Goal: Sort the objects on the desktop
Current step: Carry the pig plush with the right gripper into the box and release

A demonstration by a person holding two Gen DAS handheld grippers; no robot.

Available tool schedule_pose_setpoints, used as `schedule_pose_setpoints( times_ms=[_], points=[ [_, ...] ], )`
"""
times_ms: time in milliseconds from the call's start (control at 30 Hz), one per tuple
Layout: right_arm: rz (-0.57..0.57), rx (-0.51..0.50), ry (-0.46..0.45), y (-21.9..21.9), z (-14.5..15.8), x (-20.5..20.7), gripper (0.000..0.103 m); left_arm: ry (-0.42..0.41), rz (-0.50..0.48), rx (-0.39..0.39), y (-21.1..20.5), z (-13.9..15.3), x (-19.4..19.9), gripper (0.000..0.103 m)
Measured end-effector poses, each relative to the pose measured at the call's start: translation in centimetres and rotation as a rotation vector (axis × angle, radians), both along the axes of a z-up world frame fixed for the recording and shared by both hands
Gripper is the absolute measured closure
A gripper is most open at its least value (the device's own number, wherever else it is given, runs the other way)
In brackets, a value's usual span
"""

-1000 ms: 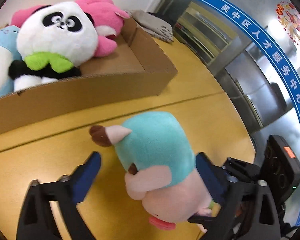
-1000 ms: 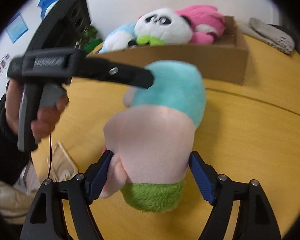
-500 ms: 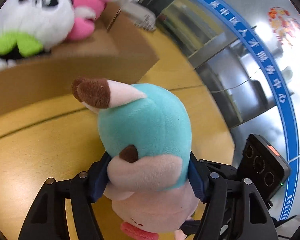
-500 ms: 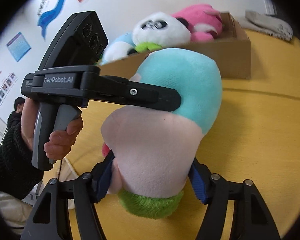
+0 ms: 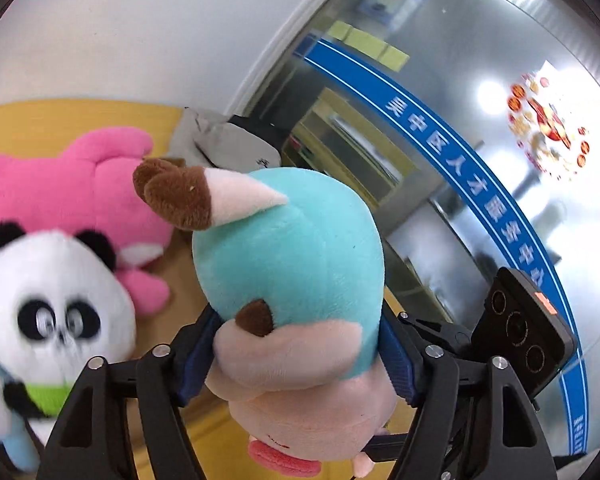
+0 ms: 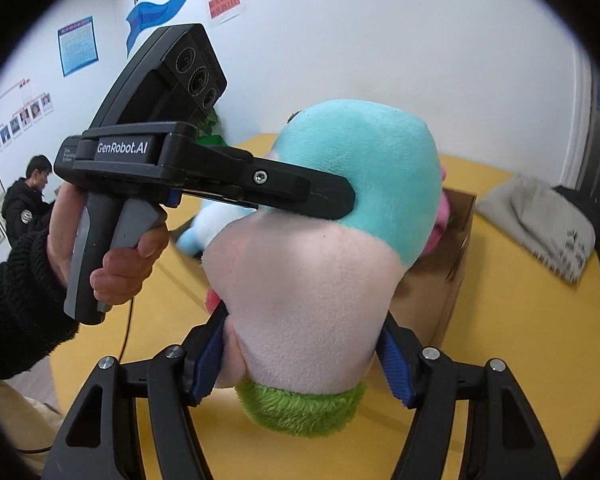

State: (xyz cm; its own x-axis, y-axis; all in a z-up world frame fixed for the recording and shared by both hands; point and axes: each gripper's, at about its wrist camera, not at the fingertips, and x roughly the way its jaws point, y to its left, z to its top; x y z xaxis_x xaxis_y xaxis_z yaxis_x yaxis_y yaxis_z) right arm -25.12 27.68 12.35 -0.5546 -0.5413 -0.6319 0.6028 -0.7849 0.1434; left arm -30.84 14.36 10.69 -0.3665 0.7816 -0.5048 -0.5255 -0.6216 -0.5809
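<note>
A plush toy with a teal back, pale pink body and brown-tipped ear hangs in the air, held from two sides. My left gripper has its blue pads pressed into the toy's flanks, and its jaws are opening slightly. My right gripper is shut on the toy's pink lower body, just above a green fuzzy patch. In the right wrist view, a hand carries the left gripper's black body against the toy's teal part. The toy is above the open cardboard box.
Inside the box lie a panda plush, a pink plush and a light blue one. A grey cloth bag rests on the yellow table beyond the box. A person stands far off by the wall.
Both grippers closed onto the plush toy and lifted it off the table. It has travelled up and toward the box, so the panda and pink plush are now below and beside it.
</note>
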Motion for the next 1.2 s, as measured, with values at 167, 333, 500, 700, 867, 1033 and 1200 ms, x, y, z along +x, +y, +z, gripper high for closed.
schedule_pose_setpoints(
  times_ms=[167,333,500,700,867,1033,1200],
  points=[
    [0.021,-0.008,0.007,0.4,-0.4,-1.3,0.037,0.042,0.024,0.018,-0.8,-0.1,-2.1,0.013],
    [0.047,0.009,-0.014,1.2,-2.1,-1.3,0.037,0.040,0.029,0.023,-1.6,-1.1,-4.0,0.011],
    [0.031,0.057,-0.033,1.0,-3.1,-3.9,0.038,-0.034,-0.002,-0.088,0.5,-3.3,-7.3,0.025],
    [0.003,0.063,-0.109,0.9,-5.6,-8.0,0.039,-0.082,0.034,-0.170,1.5,-5.1,-10.5,0.039],
    [0.012,0.065,-0.195,-0.2,-8.2,-9.4,0.039,-0.108,0.050,-0.261,1.8,-7.5,-11.1,0.040],
    [0.029,0.150,-0.297,-1.3,-11.2,-9.3,0.038,-0.061,0.020,-0.392,4.3,-8.7,-10.3,0.039],
    [0.014,0.171,-0.312,-1.0,-11.3,-8.7,0.035,-0.056,0.015,-0.410,4.9,-9.2,-10.0,0.036]
  ],
)
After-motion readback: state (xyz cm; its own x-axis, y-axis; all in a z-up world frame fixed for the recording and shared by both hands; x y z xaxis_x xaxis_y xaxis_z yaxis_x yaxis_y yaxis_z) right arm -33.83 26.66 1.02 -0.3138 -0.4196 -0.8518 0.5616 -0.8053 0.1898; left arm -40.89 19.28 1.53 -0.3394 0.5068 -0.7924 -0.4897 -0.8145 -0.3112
